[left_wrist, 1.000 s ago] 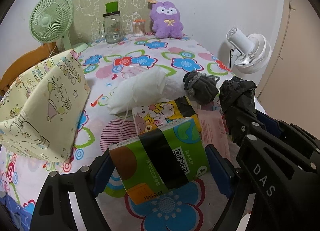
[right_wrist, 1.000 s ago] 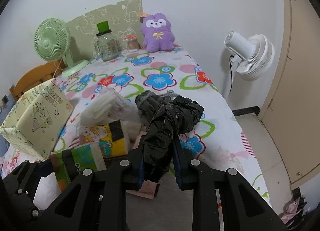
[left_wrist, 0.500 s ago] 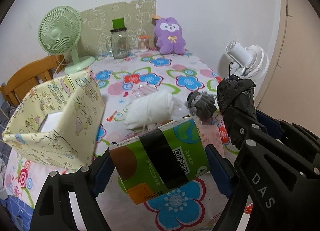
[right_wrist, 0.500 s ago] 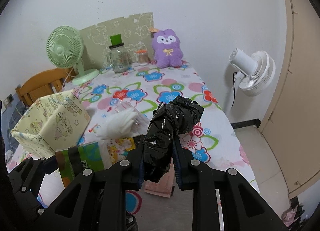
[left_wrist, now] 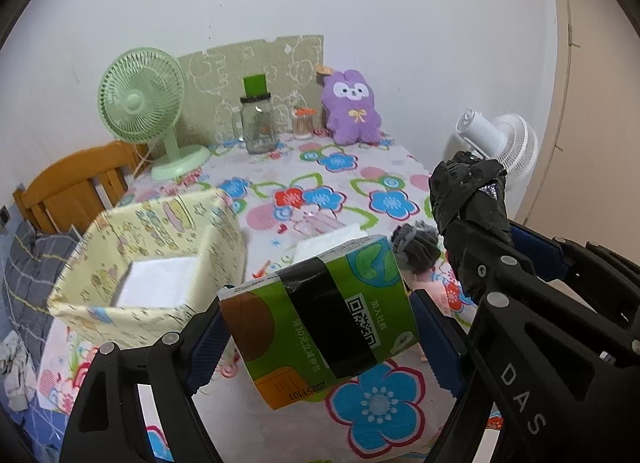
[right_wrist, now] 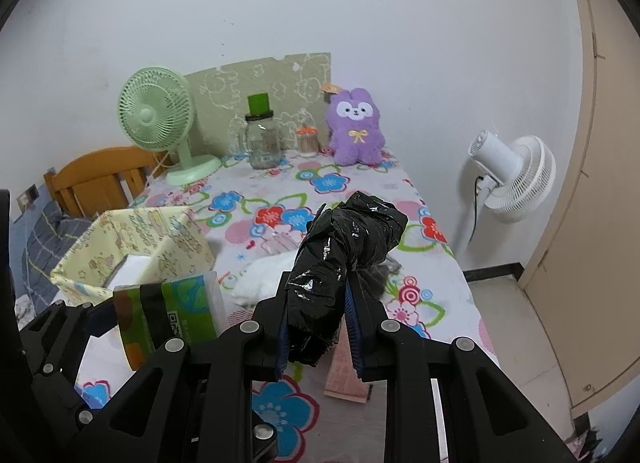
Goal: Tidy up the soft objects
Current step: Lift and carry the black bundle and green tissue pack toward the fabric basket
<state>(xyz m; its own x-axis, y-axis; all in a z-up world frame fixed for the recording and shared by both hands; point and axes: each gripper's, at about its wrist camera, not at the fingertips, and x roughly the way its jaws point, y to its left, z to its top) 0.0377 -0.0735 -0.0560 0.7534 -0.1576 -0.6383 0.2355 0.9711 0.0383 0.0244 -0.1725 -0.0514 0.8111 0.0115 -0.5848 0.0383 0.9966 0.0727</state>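
Nearest us, the left tool is clamped across the width of the green tissue pack, jaws set wide because the pack is broad, and holds it clear above the bench. The right tool is pinched nearly together on the black plastic bundle, also held aloft. We judge both are bound for the yellow fabric bin just left, which already holds something white. Beyond lie a white cloth and a grey scrunchie; farthest back sits the purple plush.
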